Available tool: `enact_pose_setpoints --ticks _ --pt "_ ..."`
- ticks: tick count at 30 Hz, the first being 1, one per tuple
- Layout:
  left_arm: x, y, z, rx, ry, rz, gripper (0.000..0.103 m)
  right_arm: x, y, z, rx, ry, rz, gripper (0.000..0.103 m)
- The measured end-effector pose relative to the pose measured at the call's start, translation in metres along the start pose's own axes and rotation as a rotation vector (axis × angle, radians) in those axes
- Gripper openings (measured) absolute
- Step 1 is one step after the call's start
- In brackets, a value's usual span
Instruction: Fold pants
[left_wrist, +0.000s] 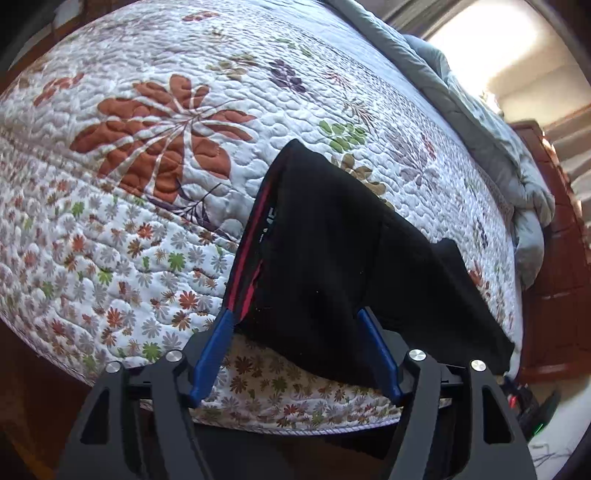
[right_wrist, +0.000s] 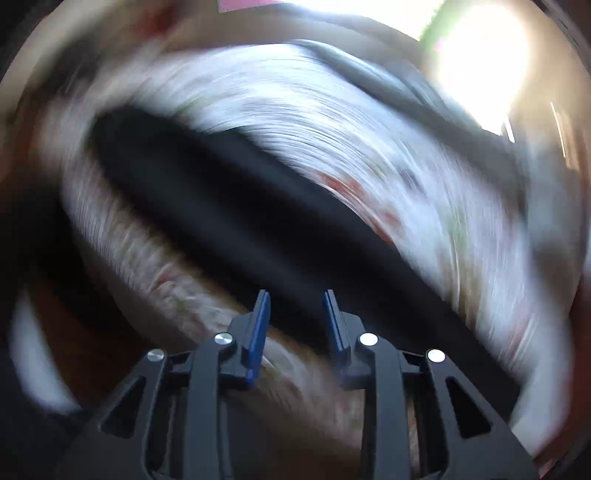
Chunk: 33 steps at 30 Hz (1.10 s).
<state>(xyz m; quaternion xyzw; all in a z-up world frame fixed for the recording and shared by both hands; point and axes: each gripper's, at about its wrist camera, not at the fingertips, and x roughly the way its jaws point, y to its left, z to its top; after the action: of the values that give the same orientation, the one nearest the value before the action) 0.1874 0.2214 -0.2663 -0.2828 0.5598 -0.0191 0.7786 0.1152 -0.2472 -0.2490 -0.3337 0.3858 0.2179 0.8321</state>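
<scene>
The black pants (left_wrist: 332, 236) are lying on the bed (left_wrist: 110, 192), folded into a long, narrow shape that is running from the bed's near edge in toward its middle. A red stripe is showing along the left side, with a bit of pale lettering beside it, too small to read. The far end is sitting square and flat on the quilted cover, while the near end is spreading wider, with one loose corner reaching out toward the bed's near right edge. In the right wrist view the pants (right_wrist: 236, 206) are appearing only as a dark blurred band crossing the bed diagonally.
</scene>
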Motion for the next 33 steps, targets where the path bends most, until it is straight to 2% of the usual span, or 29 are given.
enact_pose_setpoints --ticks 1,5,7,9,11,14,15,16,17,18,22,25,30,32,33 --pt "0.000 0.002 -0.001 -0.008 -0.009 -0.009 0.073 0.006 0.033 0.013 -0.140 -0.027 -0.018 0.028" --pt "0.002 0.007 -0.006 -0.024 -0.033 -0.017 0.073 0.038 0.098 0.041 -0.408 -0.089 -0.086 0.028" --pt "0.009 0.010 -0.008 -0.040 -0.025 -0.025 0.073 0.049 0.110 0.052 -0.451 -0.098 -0.088 0.028" --pt "0.015 0.010 -0.009 -0.029 -0.018 -0.001 0.073 0.058 0.117 0.058 -0.494 -0.105 -0.104 0.028" --pt "0.017 0.008 -0.010 -0.019 -0.028 0.008 0.070 0.059 0.124 0.060 -0.515 -0.095 -0.102 0.028" --pt "0.016 0.010 -0.007 -0.025 -0.040 0.009 0.060 0.071 0.126 0.059 -0.552 -0.062 -0.100 0.028" --pt "0.017 0.012 -0.005 -0.034 -0.036 0.008 0.054 0.079 0.126 0.064 -0.557 -0.051 -0.100 0.028" --pt "0.017 0.015 -0.005 -0.041 -0.032 0.010 0.044 0.083 0.125 0.065 -0.555 -0.039 -0.102 0.027" --pt "0.019 0.017 -0.004 -0.046 -0.027 0.018 0.039 0.087 0.122 0.070 -0.548 -0.028 -0.101 0.020" --pt "0.020 0.020 -0.003 -0.052 -0.021 0.026 0.031 0.091 0.120 0.074 -0.538 -0.018 -0.091 0.007" --pt "0.012 0.022 -0.002 -0.094 -0.027 0.006 0.018 0.082 0.125 0.079 -0.529 -0.019 -0.084 0.004" --pt "0.000 0.019 -0.004 -0.090 -0.032 -0.008 0.016 0.071 0.126 0.077 -0.527 -0.026 -0.079 0.004" --pt "0.019 0.028 -0.007 -0.087 0.017 0.023 0.016 0.099 0.135 0.073 -0.534 0.013 -0.061 0.005" --pt "0.016 0.031 -0.008 -0.104 0.015 0.011 0.017 0.092 0.131 0.073 -0.495 0.006 -0.050 0.011" --pt "0.015 0.029 -0.008 -0.099 0.015 0.016 0.022 0.087 0.122 0.076 -0.445 0.005 -0.031 0.015"
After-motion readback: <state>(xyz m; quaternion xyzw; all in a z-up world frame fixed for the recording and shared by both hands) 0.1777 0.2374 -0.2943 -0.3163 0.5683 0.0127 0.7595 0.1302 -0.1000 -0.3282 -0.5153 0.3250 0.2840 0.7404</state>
